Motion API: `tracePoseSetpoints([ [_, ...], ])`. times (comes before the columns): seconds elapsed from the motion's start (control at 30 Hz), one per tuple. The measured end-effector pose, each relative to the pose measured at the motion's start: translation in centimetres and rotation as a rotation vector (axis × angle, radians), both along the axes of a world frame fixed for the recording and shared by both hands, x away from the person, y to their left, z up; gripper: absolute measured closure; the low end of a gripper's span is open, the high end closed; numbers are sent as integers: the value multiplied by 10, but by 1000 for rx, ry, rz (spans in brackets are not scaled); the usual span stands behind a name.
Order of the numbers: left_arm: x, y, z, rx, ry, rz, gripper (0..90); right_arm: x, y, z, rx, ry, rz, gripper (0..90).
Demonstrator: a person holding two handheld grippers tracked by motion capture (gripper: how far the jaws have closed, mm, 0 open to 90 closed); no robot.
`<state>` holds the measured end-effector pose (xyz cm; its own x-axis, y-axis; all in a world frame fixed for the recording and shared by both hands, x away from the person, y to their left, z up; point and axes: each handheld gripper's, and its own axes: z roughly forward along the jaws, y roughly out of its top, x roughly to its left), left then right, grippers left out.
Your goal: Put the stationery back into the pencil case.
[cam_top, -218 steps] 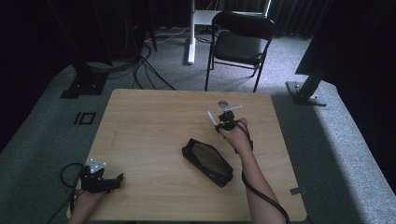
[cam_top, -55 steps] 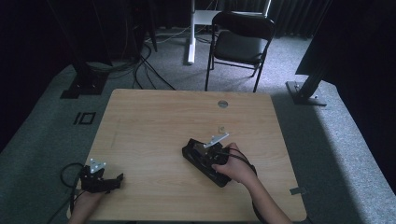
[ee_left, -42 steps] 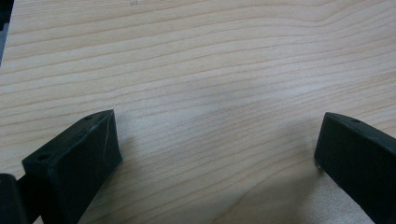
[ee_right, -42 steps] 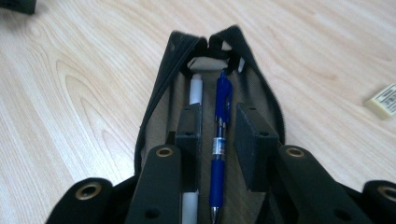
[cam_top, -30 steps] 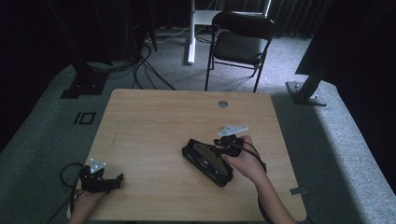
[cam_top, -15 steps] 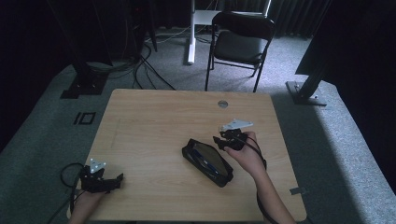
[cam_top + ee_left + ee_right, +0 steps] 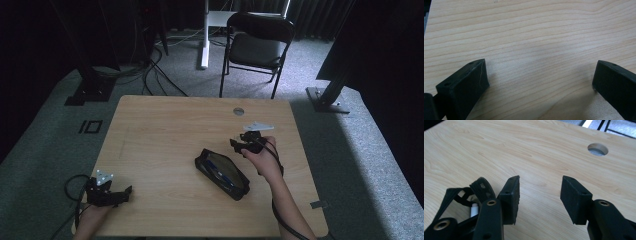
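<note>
The right claw (image 7: 239, 143), its jaws just opening with nothing between them, hovers right of centre beside the black case (image 7: 222, 173) lying mid-surface. The left claw (image 7: 120, 192) rests open, lower left (idle). Next move: likely regrasping the case's edge.

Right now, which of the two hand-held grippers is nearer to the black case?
The right hand-held gripper, just beside the black case; the left hand-held gripper rests far off, by the table's near left corner.
</note>
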<state>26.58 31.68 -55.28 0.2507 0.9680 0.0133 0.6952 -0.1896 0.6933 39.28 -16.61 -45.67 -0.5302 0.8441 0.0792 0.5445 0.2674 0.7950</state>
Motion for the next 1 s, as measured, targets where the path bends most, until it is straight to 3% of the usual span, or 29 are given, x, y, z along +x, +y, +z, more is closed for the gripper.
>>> tracePoseSetpoints([
  [0.1,0,0,0,0,0,0,3,4,-1,-2,24,9,-12,438],
  [0.27,0,0,0,0,0,0,3,11,0,-7,-14,-2,-9,373],
  [0.43,0,0,0,0,-1,0,4,20,0,-13,-14,-7,-11,323],
  [0.67,0,0,0,0,0,0,4,35,-1,-22,-15,10,-74,317],
  [0.83,0,0,0,0,0,0,3,46,-5,-29,-26,-5,-125,327],
  [1.0,0,0,0,0,0,0,3,58,-10,-38,-20,35,-180,331],
])
